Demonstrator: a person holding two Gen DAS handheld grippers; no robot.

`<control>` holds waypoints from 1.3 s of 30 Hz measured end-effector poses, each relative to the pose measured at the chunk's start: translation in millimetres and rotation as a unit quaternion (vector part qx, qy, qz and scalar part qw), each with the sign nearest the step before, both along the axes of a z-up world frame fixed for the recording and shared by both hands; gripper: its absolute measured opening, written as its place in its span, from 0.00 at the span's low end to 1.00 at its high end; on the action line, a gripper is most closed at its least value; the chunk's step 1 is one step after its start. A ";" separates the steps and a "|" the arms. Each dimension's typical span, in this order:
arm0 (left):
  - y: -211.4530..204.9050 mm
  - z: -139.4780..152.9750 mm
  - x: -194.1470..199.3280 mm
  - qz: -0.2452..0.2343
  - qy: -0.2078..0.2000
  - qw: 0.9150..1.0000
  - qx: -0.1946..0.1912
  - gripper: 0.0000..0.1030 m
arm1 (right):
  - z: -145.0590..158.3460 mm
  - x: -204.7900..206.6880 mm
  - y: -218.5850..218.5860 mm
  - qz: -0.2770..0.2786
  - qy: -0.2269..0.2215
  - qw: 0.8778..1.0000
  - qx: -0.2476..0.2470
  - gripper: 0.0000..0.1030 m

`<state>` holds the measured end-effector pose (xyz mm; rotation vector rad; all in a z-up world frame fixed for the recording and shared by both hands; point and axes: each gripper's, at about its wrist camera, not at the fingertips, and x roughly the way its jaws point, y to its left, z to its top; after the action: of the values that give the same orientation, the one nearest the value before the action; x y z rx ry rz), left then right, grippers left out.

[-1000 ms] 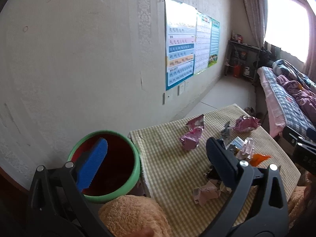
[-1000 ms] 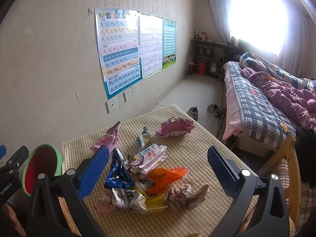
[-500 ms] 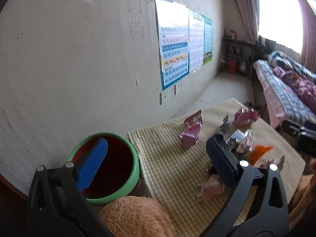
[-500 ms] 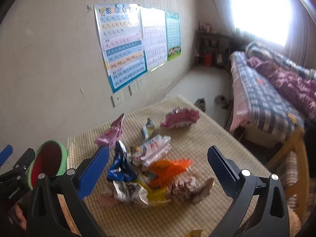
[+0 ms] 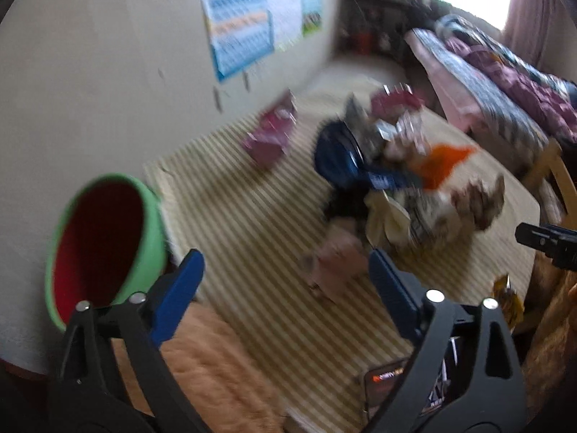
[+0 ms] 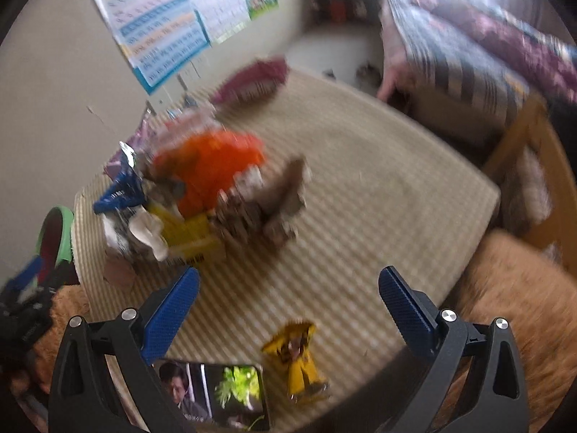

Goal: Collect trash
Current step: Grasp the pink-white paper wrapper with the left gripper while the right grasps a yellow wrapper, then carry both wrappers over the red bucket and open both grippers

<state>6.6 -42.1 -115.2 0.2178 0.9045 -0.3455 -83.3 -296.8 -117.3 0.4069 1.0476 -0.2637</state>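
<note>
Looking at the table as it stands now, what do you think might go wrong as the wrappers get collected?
The phone lies at the table's near edge beside the yellow wrapper; the right gripper might nudge it off. The green bin sits off the table's side, so light wrappers from the heaped pile could drop short.

Both grippers (image 5: 285,274) (image 6: 288,288) alike — black frames, silver screws, blue ribbed jaws.

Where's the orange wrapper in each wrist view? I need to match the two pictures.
Left wrist: orange wrapper right of centre, far side of the pile.
Right wrist: orange wrapper left of centre, top of the pile.
Shared landmark: green bin off the table's left edge.
</note>
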 end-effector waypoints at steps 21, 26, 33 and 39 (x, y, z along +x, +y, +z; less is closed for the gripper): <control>-8.0 -41.8 29.1 -0.018 0.101 0.995 -0.002 0.11 | -42.0 -26.1 7.3 0.044 0.092 0.986 0.135 0.38; 10.2 -29.0 27.4 0.005 0.093 0.995 -0.022 0.11 | -31.7 -27.6 3.8 0.045 0.062 0.987 0.140 0.07; 28.1 -5.2 19.0 0.018 0.068 0.997 -0.039 0.11 | 6.0 -12.7 16.8 0.074 -0.011 0.995 0.070 0.07; 47.3 13.8 20.0 0.038 0.048 0.997 -0.053 0.11 | 16.9 -7.7 36.4 0.091 -0.042 0.994 0.050 0.07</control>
<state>26.6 5.2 -101.4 0.0687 0.9835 -0.3358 -91.0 -260.4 -100.5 0.4062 1.0109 -0.0311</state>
